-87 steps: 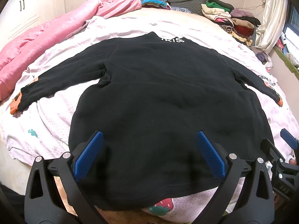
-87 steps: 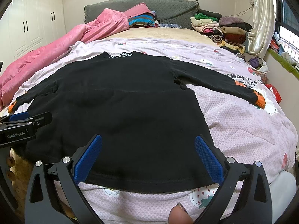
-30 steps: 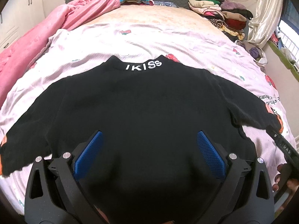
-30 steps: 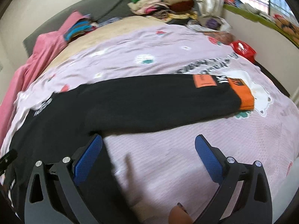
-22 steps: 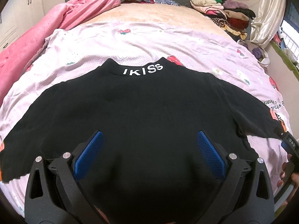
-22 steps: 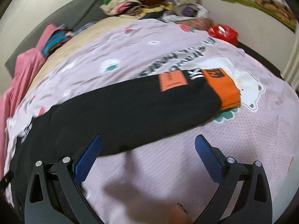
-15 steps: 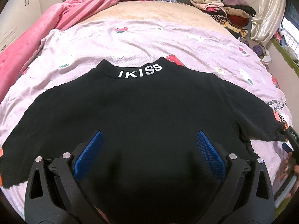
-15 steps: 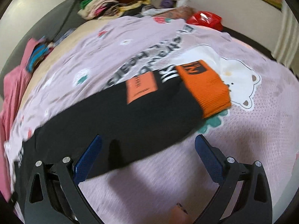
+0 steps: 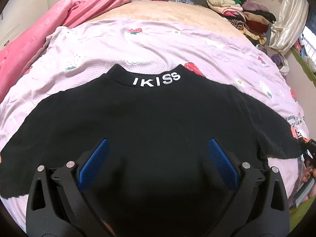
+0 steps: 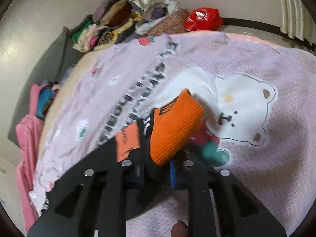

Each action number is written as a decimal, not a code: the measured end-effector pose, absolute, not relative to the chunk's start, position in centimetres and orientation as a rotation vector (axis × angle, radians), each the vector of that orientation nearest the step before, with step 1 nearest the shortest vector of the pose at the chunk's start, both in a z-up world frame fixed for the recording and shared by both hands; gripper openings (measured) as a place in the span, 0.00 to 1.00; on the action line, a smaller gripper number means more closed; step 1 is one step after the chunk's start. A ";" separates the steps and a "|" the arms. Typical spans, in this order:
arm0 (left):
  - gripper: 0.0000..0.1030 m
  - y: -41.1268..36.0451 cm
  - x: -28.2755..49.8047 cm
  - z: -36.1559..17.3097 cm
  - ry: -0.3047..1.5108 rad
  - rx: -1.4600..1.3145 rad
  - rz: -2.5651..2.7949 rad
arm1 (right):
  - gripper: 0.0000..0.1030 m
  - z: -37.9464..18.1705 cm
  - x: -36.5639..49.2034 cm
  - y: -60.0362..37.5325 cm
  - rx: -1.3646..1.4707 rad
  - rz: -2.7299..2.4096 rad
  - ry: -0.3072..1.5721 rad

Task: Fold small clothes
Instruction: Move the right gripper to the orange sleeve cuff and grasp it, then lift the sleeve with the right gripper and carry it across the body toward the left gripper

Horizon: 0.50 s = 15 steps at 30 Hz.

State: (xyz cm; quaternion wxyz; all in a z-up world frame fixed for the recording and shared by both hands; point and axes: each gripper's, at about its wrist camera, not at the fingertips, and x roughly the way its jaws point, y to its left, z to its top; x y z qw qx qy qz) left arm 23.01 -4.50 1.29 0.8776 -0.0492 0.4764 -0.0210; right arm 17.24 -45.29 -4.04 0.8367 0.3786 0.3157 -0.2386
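Observation:
A black sweater [image 9: 150, 118] with white "IKISS" lettering on its collar lies flat on the bed, sleeves spread out. My left gripper [image 9: 156, 160] is open and hovers over the sweater's middle, holding nothing. My right gripper [image 10: 158, 171] is shut on the sweater's right sleeve just behind its orange cuff [image 10: 173, 130], which sticks up beyond the fingers. The sleeve end also shows at the right edge of the left wrist view [image 9: 296, 136].
The sweater lies on a lilac bed cover [image 9: 158, 41] with a white bear print [image 10: 243, 108]. A pink blanket [image 9: 65, 13] lies at the far left. Folded clothes [image 9: 241, 13] are stacked at the head of the bed. A red bag [image 10: 203, 18] lies beyond the bed's edge.
My right gripper moved out along the right sleeve to the orange cuff and closed on it. My left gripper stayed open over the sweater's body.

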 end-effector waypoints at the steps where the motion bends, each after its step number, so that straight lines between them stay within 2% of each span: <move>1: 0.91 -4.3 23.0 1.6 0.989 -0.105 -0.043 | 0.15 -3.7 17.2 -45.1 0.792 -0.491 0.655; 15: 0.91 -1.4 22.7 4.9 0.948 -0.177 -0.033 | 0.13 4.8 18.8 -37.1 0.572 -0.223 0.522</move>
